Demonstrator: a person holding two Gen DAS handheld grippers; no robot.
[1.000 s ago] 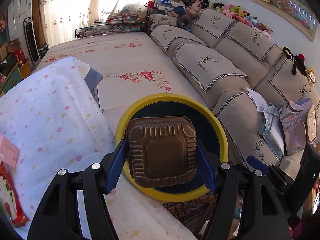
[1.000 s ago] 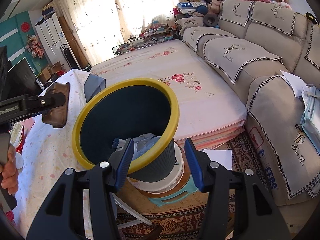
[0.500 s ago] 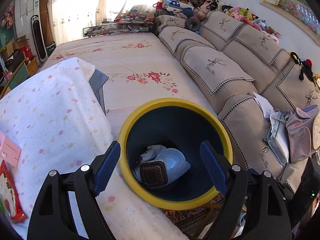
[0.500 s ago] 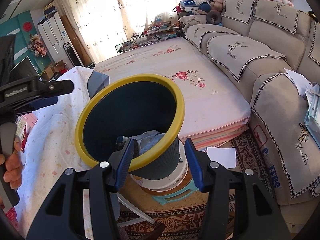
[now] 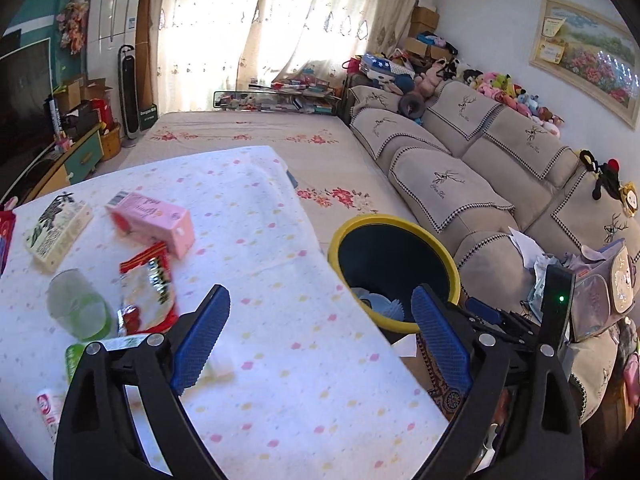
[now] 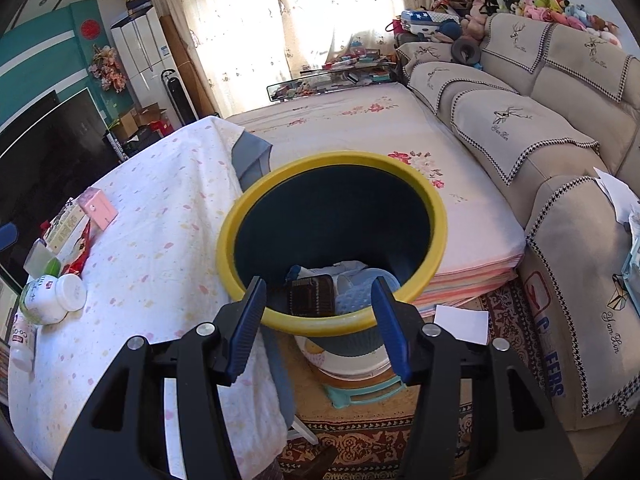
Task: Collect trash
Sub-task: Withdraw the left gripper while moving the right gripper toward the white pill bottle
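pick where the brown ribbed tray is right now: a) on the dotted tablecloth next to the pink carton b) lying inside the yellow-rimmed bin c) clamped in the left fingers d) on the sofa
b: the right wrist view shows the brown ribbed tray lying at the bottom of the yellow-rimmed bin among pale blue rubbish, while the left gripper is open and holds nothing.
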